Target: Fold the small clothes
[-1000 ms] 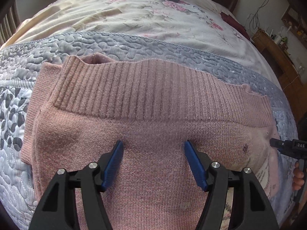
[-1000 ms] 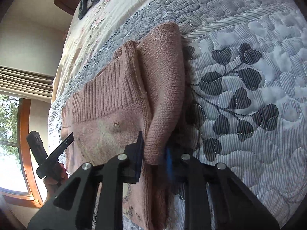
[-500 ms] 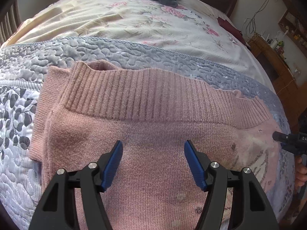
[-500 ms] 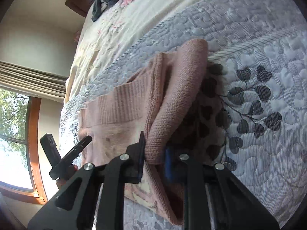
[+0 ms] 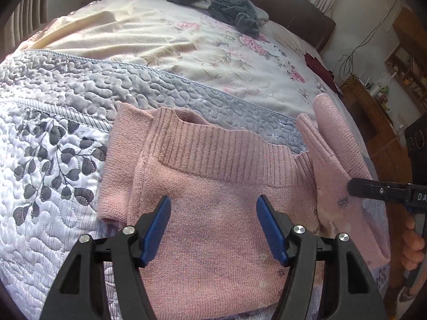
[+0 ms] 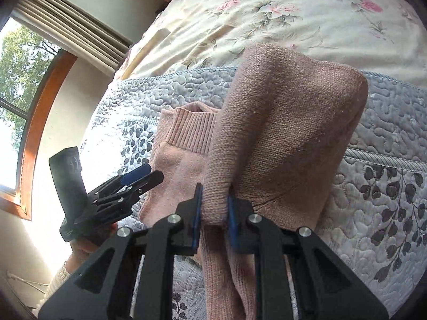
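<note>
A pink knit sweater lies on the quilted bed, its ribbed collar pointing away from me. My left gripper hovers open over the sweater's body, blue pads apart, nothing between them. My right gripper is shut on the sweater's right side, which hangs lifted off the quilt in a thick fold. In the left wrist view that raised side stands up at the right, with the right gripper's black finger against it. The left gripper shows at the left of the right wrist view.
A grey-blue quilt with leaf print covers the near bed; a floral sheet lies beyond. Dark grey clothes are heaped near the headboard. A wooden cabinet stands to the right. A window is at the left.
My right gripper has lifted the sweater's right side off the quilt and swung it up and inward. My left gripper has drawn back a little, still open.
</note>
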Demonstrator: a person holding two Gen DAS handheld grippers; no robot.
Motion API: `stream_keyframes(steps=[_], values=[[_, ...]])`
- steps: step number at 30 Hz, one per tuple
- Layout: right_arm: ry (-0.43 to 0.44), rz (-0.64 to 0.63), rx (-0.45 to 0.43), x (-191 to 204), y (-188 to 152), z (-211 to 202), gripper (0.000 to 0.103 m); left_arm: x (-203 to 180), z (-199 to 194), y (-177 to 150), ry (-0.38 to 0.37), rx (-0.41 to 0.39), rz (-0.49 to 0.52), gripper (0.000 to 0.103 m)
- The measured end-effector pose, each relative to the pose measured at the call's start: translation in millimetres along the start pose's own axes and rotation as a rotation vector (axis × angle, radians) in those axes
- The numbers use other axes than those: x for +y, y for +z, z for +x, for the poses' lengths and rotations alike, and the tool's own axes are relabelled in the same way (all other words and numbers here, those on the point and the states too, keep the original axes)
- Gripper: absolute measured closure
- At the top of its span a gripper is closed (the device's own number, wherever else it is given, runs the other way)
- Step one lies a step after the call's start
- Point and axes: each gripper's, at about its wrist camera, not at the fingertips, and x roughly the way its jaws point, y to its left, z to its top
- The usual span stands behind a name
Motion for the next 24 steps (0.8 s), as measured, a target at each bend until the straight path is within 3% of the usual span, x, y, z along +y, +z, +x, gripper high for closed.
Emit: stream_keyframes(steps=[8,13,18,24], values=[[-0.013,0.047,0.075,-6,-10,63,0.087,17,1,2,-0.028,0.005,-0.045,0.036],[0.045,0.072,0.074,-10,-13,69,0.073,15,8,3,-0.098,0.024,-0.093,0.036],[0.151,0.093,0.054,-18,-19,38,0.061,3,18,4,-0.198,0.047,-0.148,0.036],[0.062,0.102,-0.064,-60,-39,-32,0.059,-21,44,3,-0.297,0.114,-0.183,0.036]])
